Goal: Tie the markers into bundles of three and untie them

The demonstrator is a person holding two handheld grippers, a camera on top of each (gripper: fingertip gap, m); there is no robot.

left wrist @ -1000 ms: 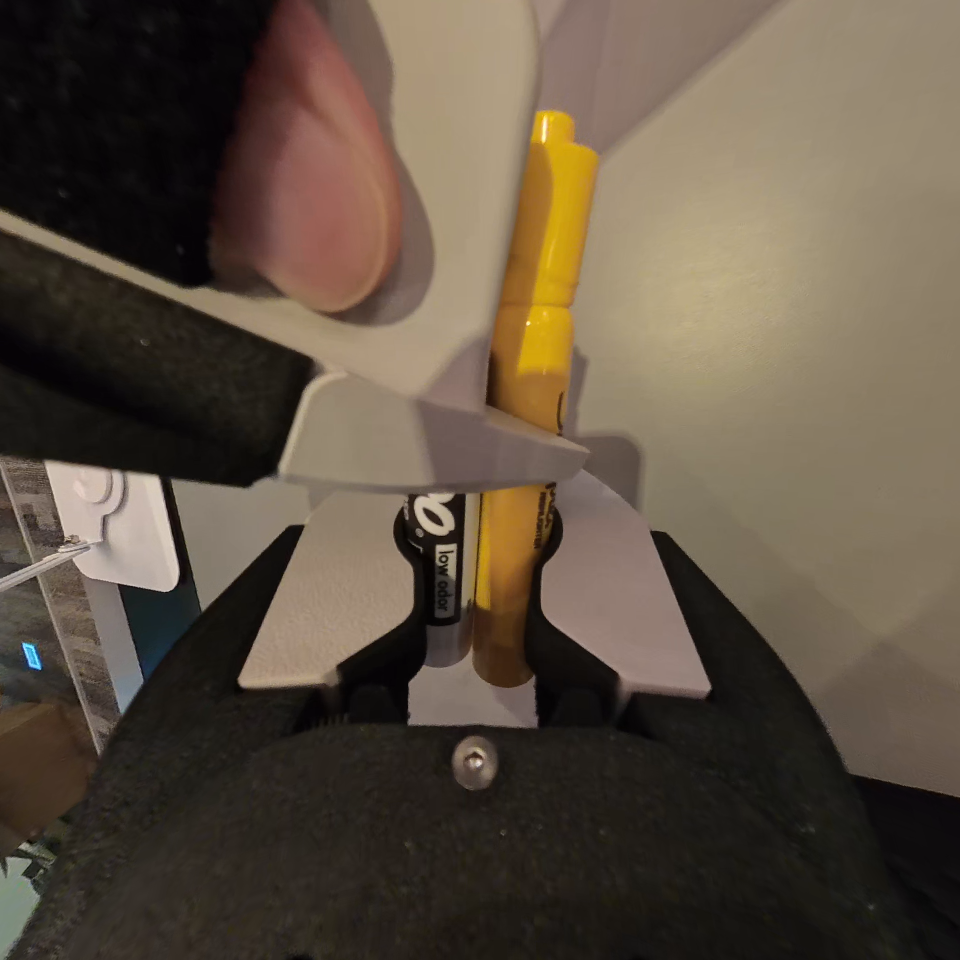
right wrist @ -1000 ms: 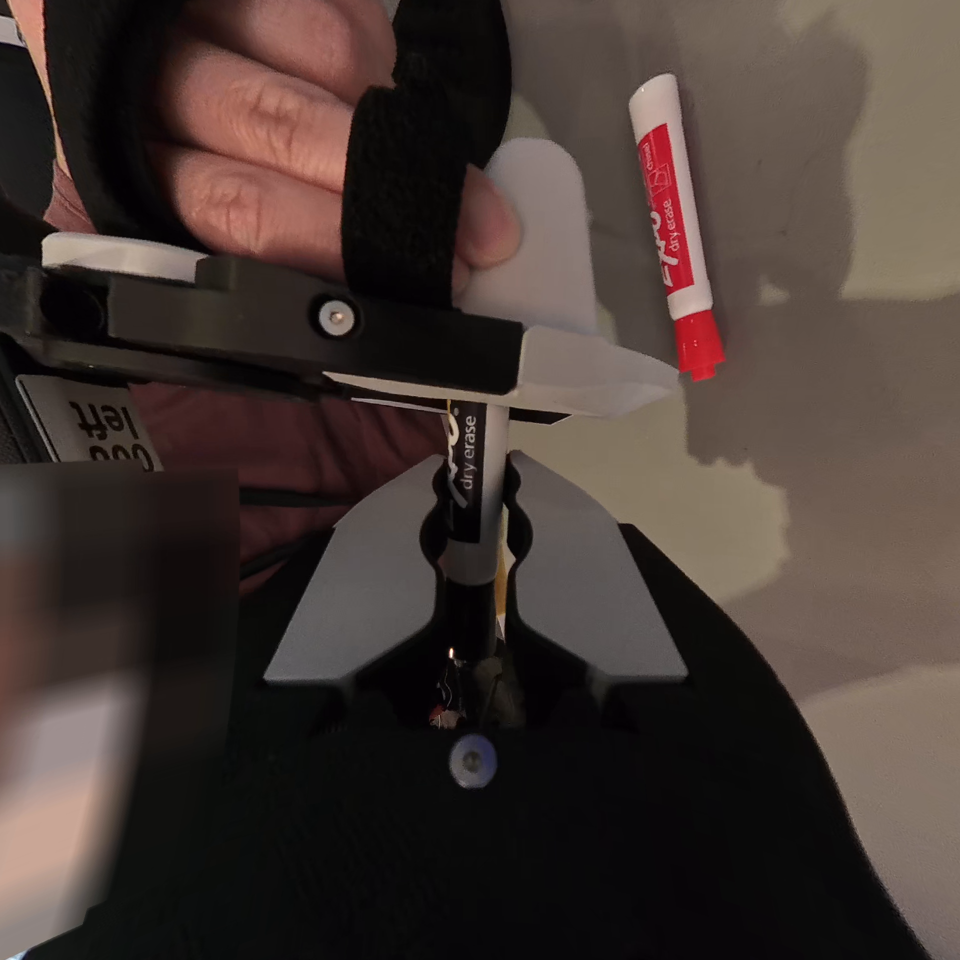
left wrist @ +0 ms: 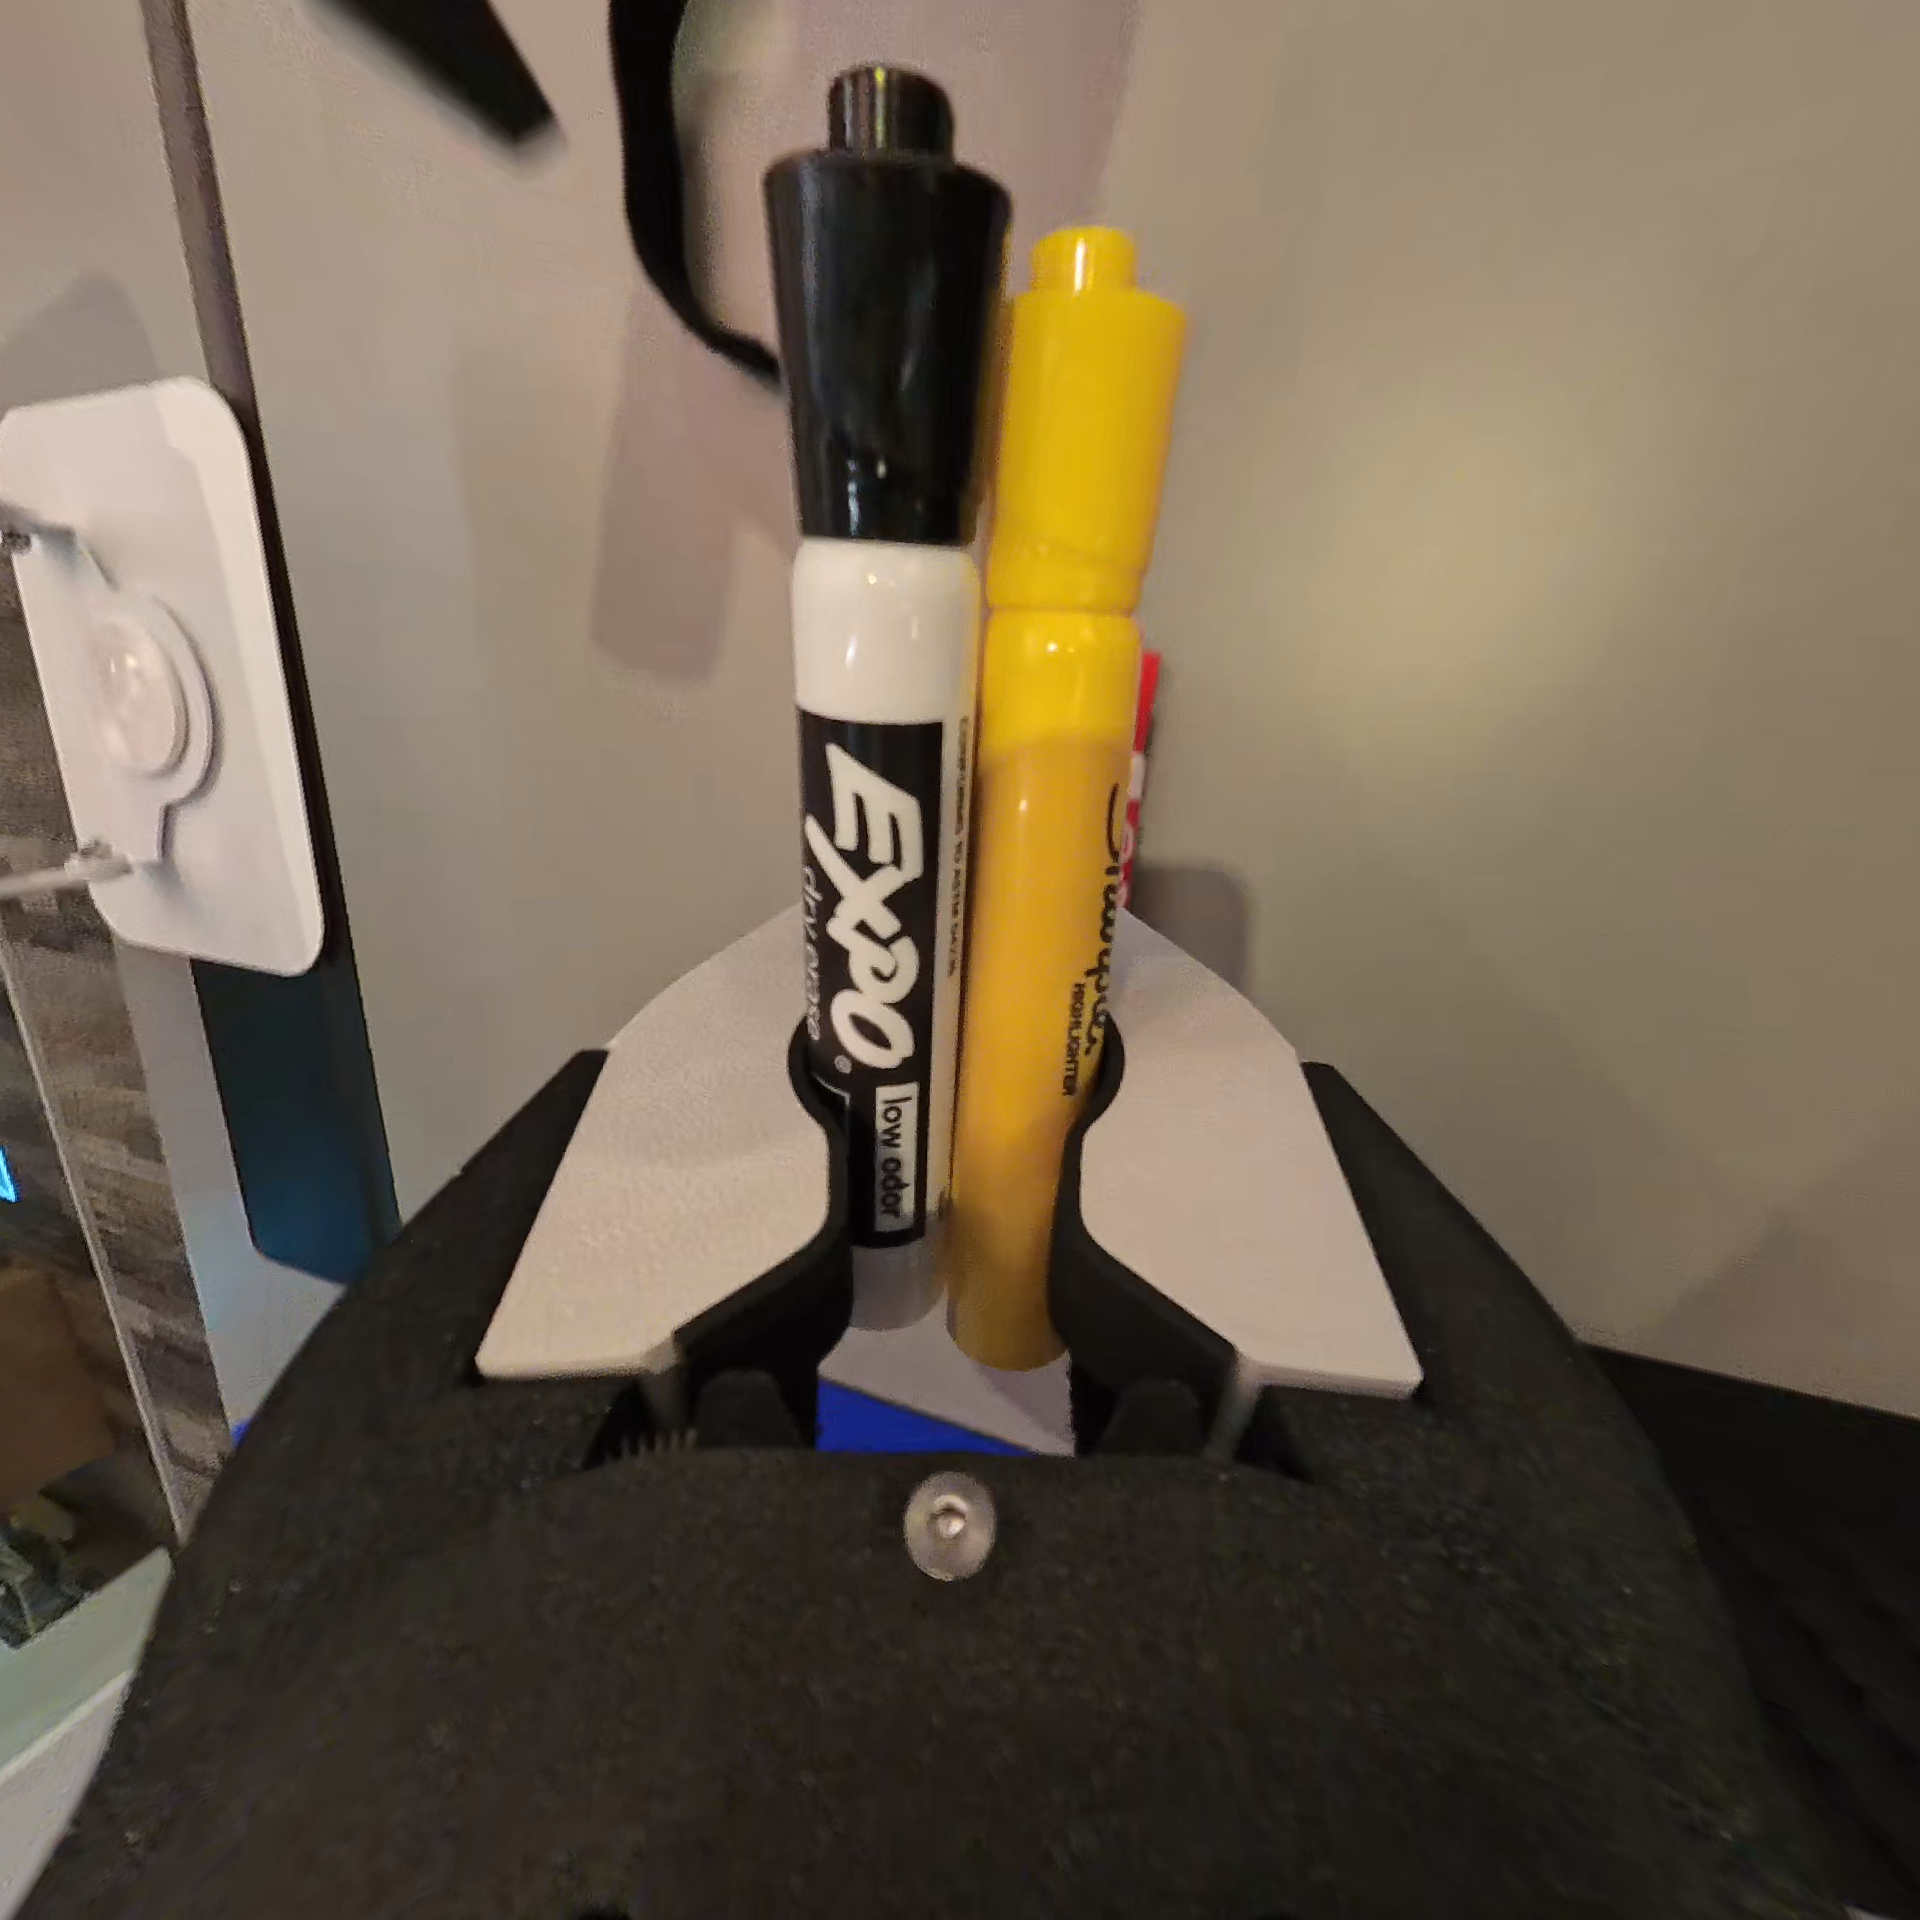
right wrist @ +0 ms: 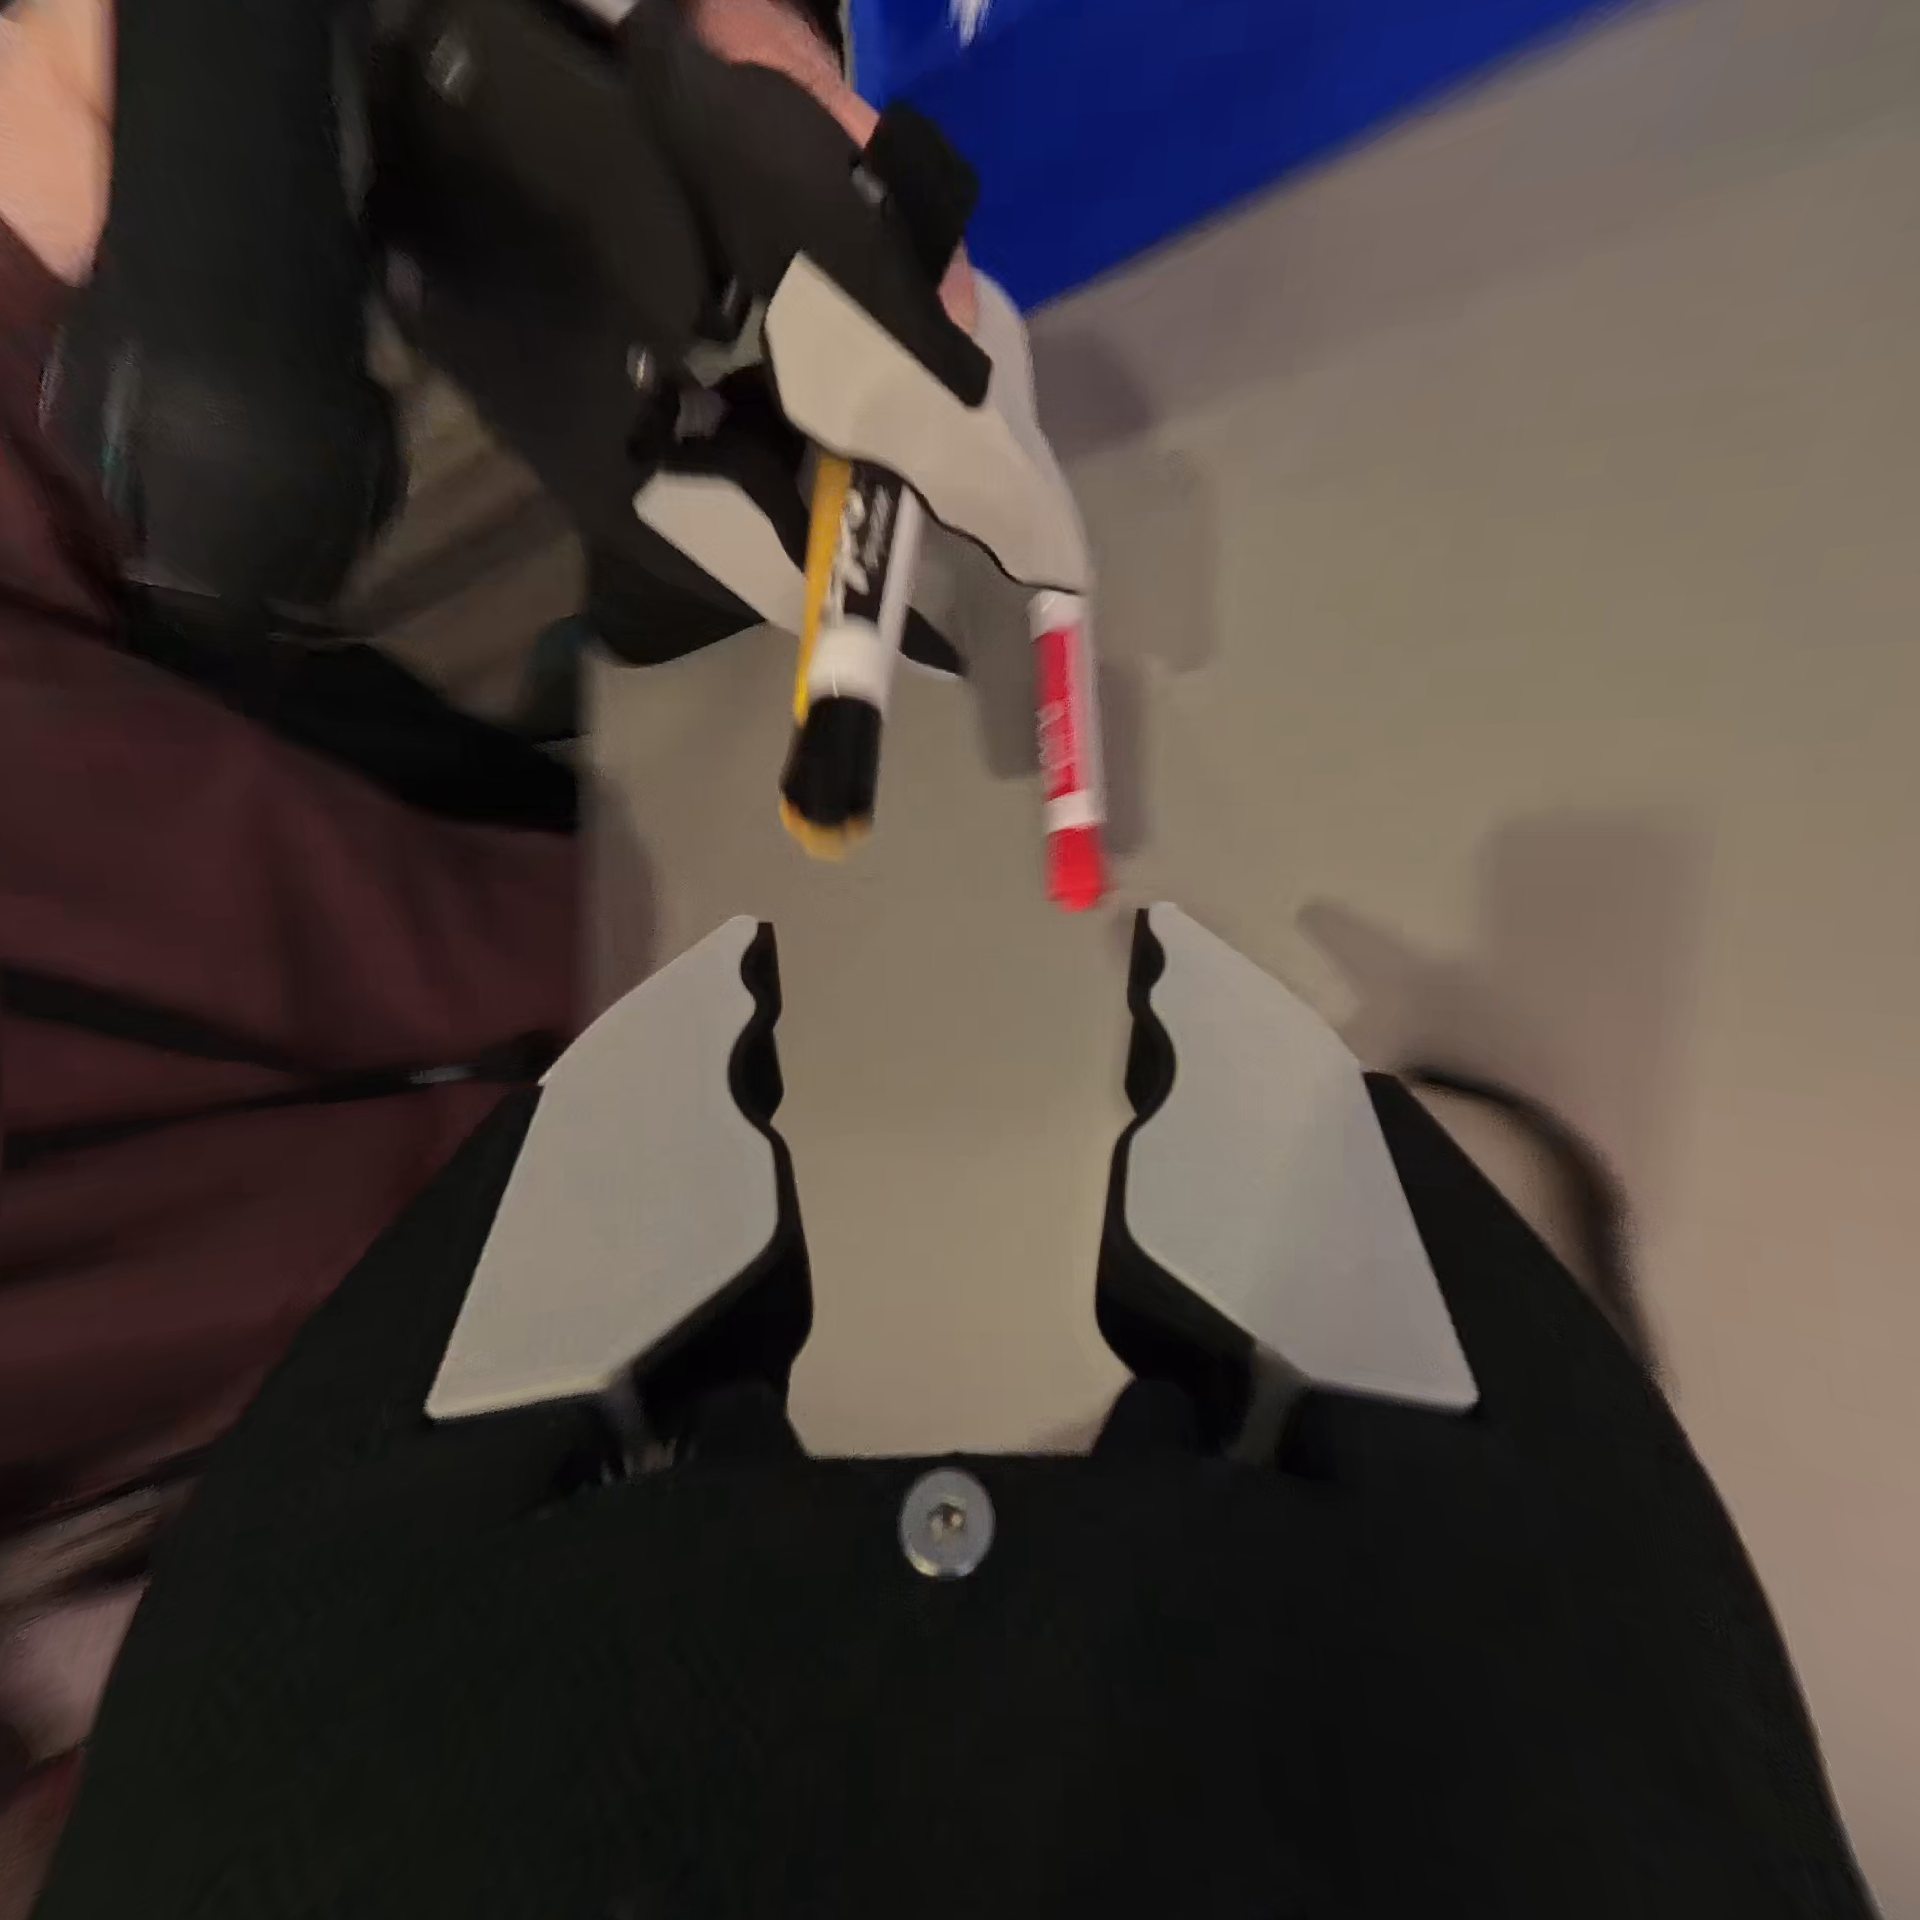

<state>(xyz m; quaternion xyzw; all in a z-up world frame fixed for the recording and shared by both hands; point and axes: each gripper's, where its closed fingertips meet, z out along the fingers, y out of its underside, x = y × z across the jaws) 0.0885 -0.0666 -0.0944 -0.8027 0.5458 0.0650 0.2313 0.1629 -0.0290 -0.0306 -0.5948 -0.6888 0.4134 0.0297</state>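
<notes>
**Left hand-held gripper pinches two markers; right one spread and empty**

Here, the left hand-held gripper point(left wrist: 951, 1122) is pinching two markers side by side between its grey fingers point(left wrist: 665, 1195). The black marker point(left wrist: 883, 665), white-barrelled with a black cap, sits on the left of the pair, and the yellow highlighter point(left wrist: 1060, 831) presses against it on the right. Both stick out forward past the fingertips, caps farthest from the camera, the black cap reaching beyond the yellow one. A sliver of a red marker point(left wrist: 1148, 717) peeks out from behind the highlighter.

From the right wrist view, the right hand-held gripper point(right wrist: 951, 935) has its fingers point(right wrist: 1278, 1195) spread wide with nothing between them, over the pale tabletop point(right wrist: 1507, 623). Beyond it, the left hand-held gripper point(right wrist: 894, 520) shows farther off, held by a person's hand in a black strap, with the black marker point(right wrist: 847, 686) and yellow highlighter point(right wrist: 816, 582) angled down out of it. The red marker point(right wrist: 1068, 758) lies on the tabletop just beside those two, apart from them, its red cap pointing toward the right gripper's far fingertip. This view is motion-blurred. A blue thing point(right wrist: 1122, 114) crosses the upper edge.
</notes>
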